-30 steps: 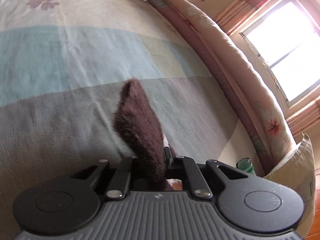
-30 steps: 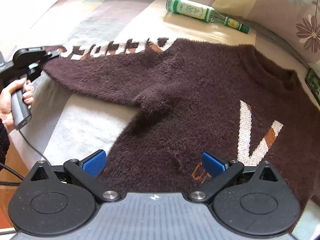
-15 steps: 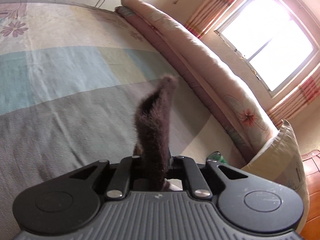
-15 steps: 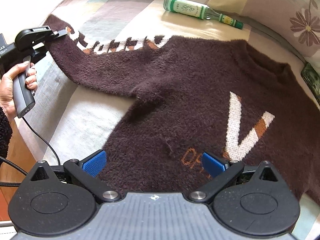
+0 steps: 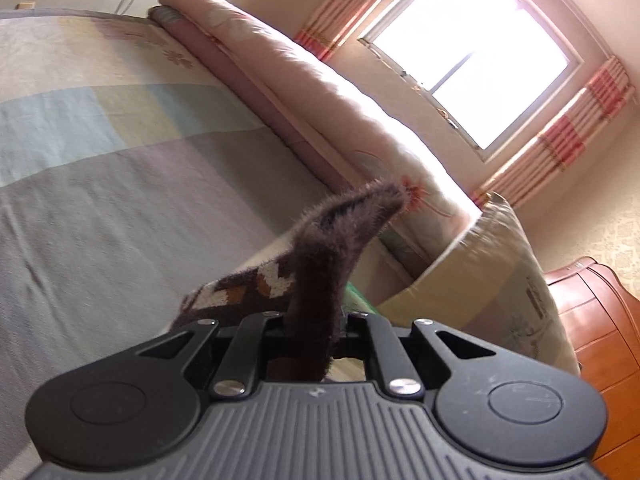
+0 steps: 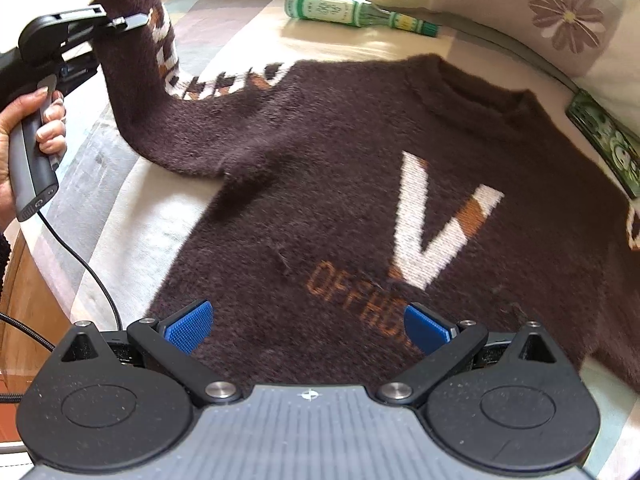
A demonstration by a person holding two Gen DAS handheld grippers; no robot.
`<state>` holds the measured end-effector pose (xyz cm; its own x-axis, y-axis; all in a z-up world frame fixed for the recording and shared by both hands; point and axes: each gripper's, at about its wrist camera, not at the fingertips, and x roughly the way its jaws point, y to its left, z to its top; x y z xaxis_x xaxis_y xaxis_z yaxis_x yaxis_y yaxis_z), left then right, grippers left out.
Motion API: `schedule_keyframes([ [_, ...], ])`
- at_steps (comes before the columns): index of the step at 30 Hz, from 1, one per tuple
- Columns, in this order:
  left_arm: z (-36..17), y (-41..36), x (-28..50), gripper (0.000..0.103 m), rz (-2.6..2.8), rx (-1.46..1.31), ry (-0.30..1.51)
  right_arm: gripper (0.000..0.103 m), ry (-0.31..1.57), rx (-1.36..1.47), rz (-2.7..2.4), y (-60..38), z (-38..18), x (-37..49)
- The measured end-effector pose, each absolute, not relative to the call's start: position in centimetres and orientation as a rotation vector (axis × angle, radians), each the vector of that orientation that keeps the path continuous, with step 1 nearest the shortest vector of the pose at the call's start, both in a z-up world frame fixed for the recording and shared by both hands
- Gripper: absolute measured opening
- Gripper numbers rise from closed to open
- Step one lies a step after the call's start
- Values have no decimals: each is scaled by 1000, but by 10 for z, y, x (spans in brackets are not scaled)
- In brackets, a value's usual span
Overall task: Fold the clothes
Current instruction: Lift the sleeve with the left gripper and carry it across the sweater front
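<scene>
- Sweater (image 6: 340, 184), one, dark brown and fuzzy, lies front-up on the bed (image 6: 132, 200); body flat, collar toward the pillows.
- One sleeve (image 6: 136, 80) is raised off the bed, its cuff clamped in the left hand-held gripper (image 6: 120, 20); in the left wrist view the cuff (image 5: 320, 280) stands pinched between the closed fingers.
- A hand (image 6: 24, 136) grips the left gripper's handle at the bed's left edge; a cable (image 6: 88, 264) hangs from it over the side.
- Right hand-held gripper (image 6: 308, 326) is released, its two blue pads (image 6: 188, 326) spread wide, holding nothing, above the sweater's lower front near the hem.
- Other sleeve mostly out of view at the right border.
- Writing: large white "V" (image 6: 436, 220) with orange tip on the chest; orange letters "OFFHO…" (image 6: 356, 300) below it, the rest hidden behind the gripper; white and orange block lettering on the lifted sleeve, not readable.
- Green bottle (image 6: 352, 10), one, lies on its side on the bed beyond the sweater, well apart from it; label text too small to read.
- Green printed flat item (image 6: 604, 140) at the right, just beside the shoulder.
- Open room: bare striped bedding left of the sweater body and across the left wrist view (image 5: 120, 200).
- Pillows (image 5: 480, 272) and a rolled quilt (image 5: 320, 92) line the far edge; window (image 5: 472, 48) with striped curtains behind.
</scene>
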<state>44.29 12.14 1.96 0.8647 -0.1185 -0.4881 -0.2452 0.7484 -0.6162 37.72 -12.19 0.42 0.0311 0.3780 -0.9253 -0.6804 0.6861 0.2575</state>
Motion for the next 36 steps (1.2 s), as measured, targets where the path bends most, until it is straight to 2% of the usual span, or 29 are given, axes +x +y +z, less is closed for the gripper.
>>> schedule_keyframes([
  [27,36,-69,464,9,-208,-432,623,103,1316,-165,731,-213,-3,412],
  [36,17,-114,472,9,-303,-396,678,103,1344,-139,710,-224,-12,409],
])
